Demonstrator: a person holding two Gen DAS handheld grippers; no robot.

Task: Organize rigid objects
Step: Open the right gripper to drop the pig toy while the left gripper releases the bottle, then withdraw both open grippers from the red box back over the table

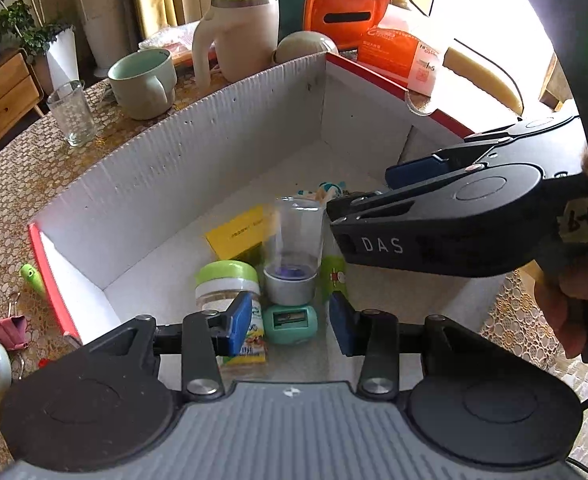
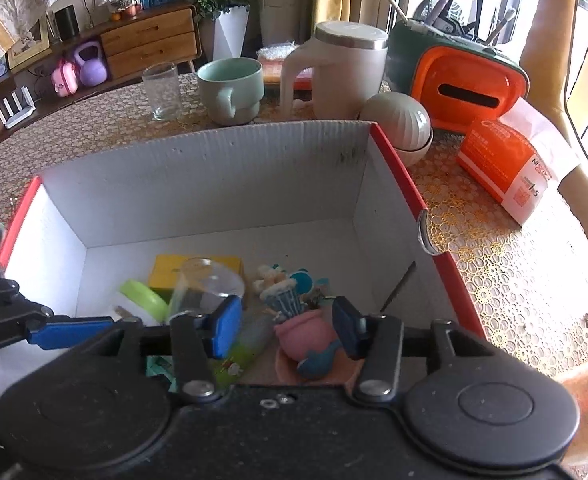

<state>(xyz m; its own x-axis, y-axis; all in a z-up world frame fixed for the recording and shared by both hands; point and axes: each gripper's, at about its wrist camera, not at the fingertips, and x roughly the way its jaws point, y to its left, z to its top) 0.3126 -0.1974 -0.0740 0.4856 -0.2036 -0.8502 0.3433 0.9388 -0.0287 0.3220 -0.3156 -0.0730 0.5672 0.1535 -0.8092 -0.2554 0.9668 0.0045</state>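
A white box with red outer sides holds several small items: a yellow carton, a green-lidded jar, a teal sharpener and a clear jar standing on its silver lid, blurred. My left gripper hangs over the box's near end, its blue pads apart and touching nothing. My right gripper is open above a pink pot figurine. The clear jar stands free just beside its left finger. From the left wrist view the right gripper reaches in from the right.
Behind the box on the patterned table stand a drinking glass, a green mug, a cream lidded jug and an orange tissue holder. An orange packet lies right of the box. Pink binder clips lie left.
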